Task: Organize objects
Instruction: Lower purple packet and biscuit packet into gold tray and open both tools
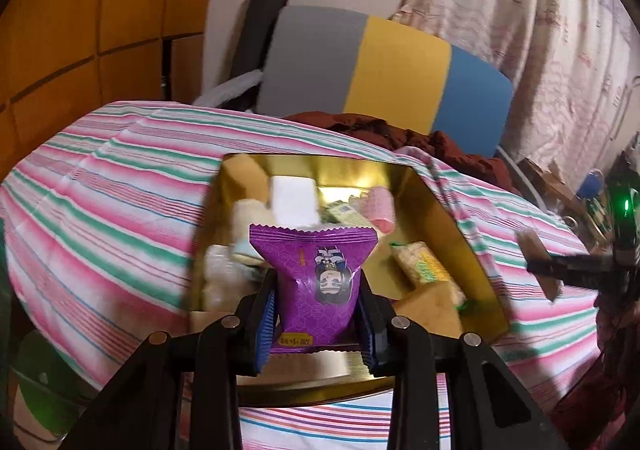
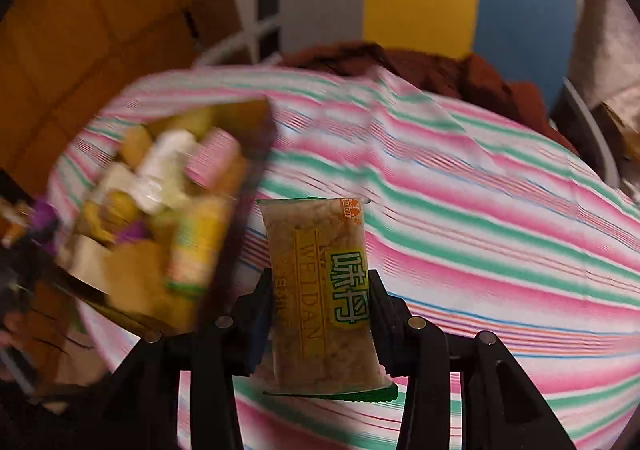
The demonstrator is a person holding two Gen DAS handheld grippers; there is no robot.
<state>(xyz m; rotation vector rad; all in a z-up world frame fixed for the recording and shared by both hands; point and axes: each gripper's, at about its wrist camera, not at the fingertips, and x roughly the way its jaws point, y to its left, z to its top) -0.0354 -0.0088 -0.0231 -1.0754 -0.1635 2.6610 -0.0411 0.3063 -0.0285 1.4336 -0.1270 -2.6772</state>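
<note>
Striped cloth (image 1: 120,178) covers the table; gold box (image 1: 452,210) sits mid-table, already part-filled with snacks. Left gripper (image 1: 318,314) is clamped on a purple packet (image 1: 320,278), long axis upright, directly over the box's near edge, so the nearer one to drop. Right gripper (image 2: 320,302) pinches a yellow-labelled snack bar (image 2: 320,290) lengthwise between its fingers; from the right wrist the box (image 2: 256,154) lies to its left, a short way off.

Both wrist views close, facing striped cloth (image 1: 100,170), shared box (image 2: 256,178)
</note>
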